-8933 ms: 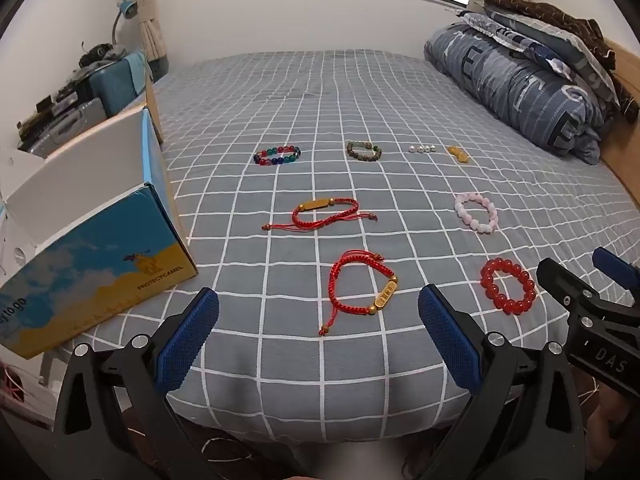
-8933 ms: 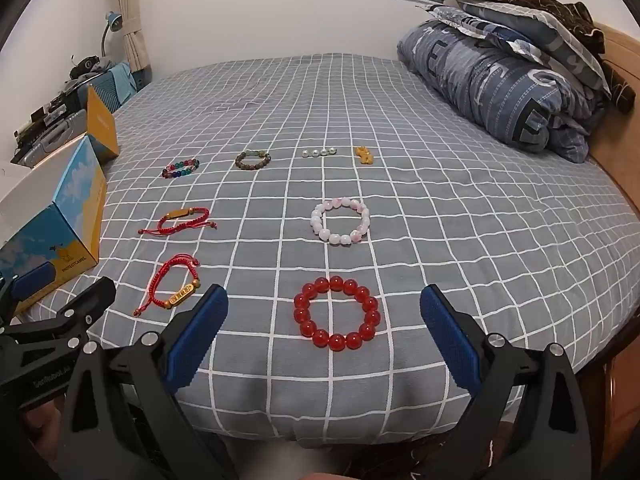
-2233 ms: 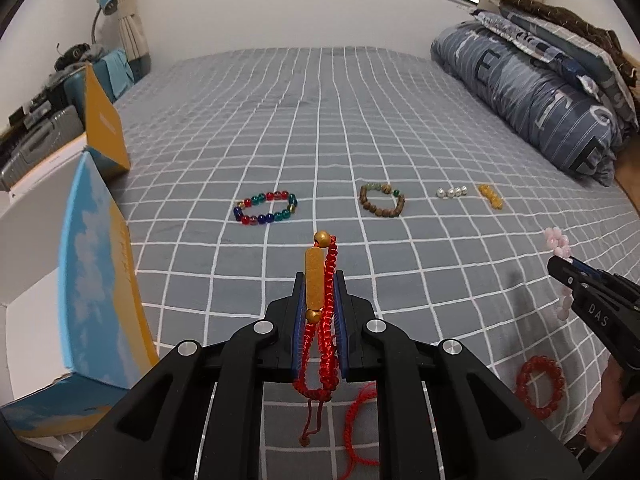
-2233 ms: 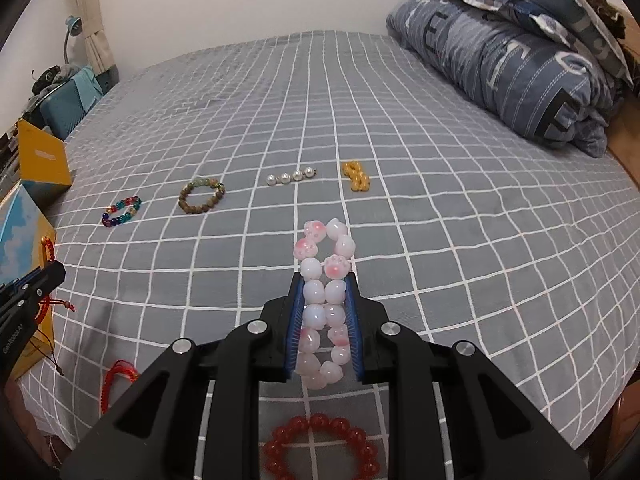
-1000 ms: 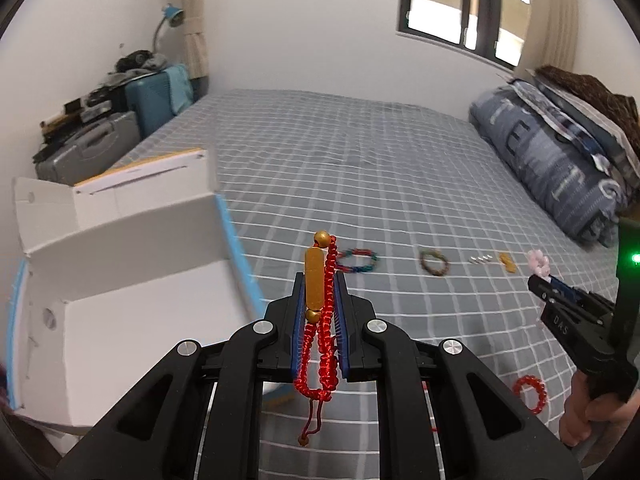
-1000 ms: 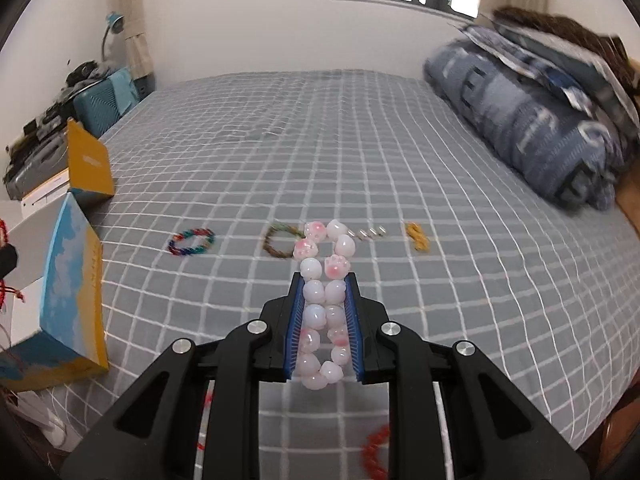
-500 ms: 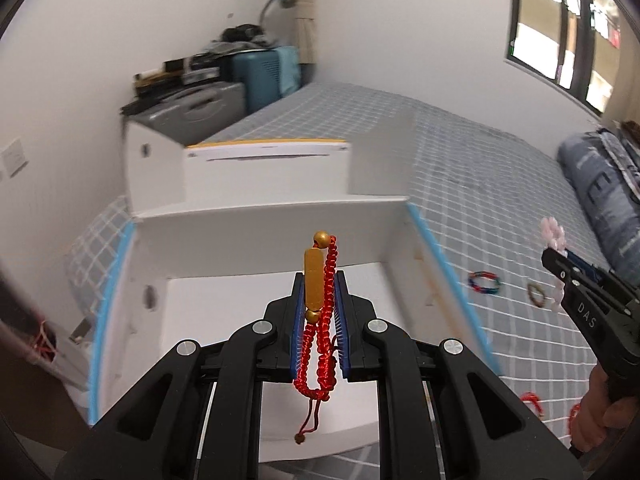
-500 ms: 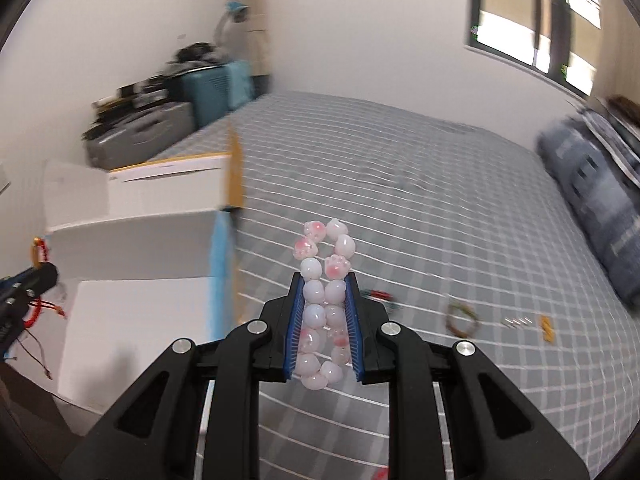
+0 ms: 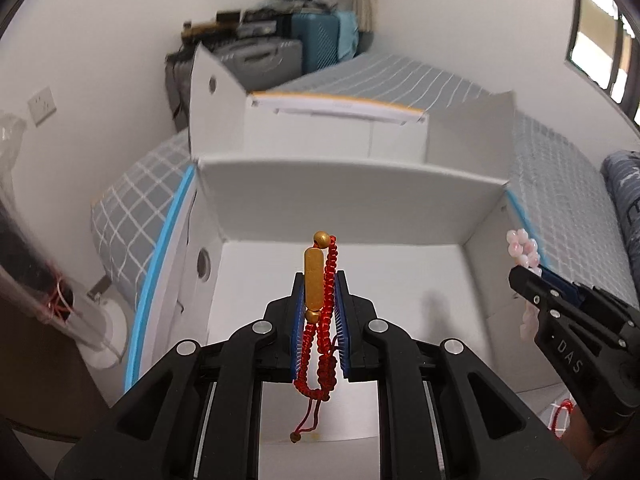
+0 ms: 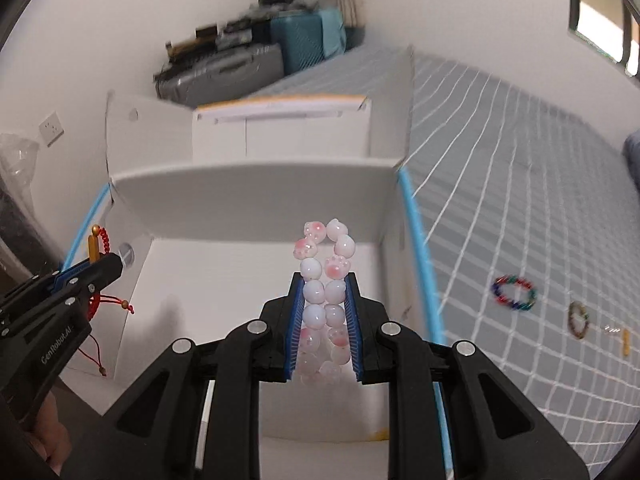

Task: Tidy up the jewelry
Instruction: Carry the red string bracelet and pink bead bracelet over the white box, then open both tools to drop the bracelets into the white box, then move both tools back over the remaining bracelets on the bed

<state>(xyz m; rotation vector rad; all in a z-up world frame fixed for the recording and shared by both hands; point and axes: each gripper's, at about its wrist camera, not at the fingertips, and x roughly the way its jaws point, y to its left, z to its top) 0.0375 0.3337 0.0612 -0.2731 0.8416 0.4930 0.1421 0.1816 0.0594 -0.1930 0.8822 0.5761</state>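
My left gripper (image 9: 319, 280) is shut on a red cord bracelet (image 9: 325, 320) with a gold bar, held above the open white box (image 9: 352, 188). My right gripper (image 10: 323, 280) is shut on a pink and white bead bracelet (image 10: 325, 280), also above the white box (image 10: 256, 184). The right gripper shows at the right of the left wrist view (image 9: 520, 272), over the box's right wall. The left gripper shows at the left of the right wrist view (image 10: 108, 260), over the box's left wall. The box floor looks bare.
The box sits at the bed's corner, flaps up. A multicoloured bead bracelet (image 10: 514, 288), a brown bead bracelet (image 10: 579, 319) and small gold pieces (image 10: 625, 342) lie on the grey checked bedspread (image 10: 520, 160). Suitcases (image 9: 260, 56) stand by the wall.
Both grippers have moved closer over the open box, still holding their bracelets. The box now fills more of both views.
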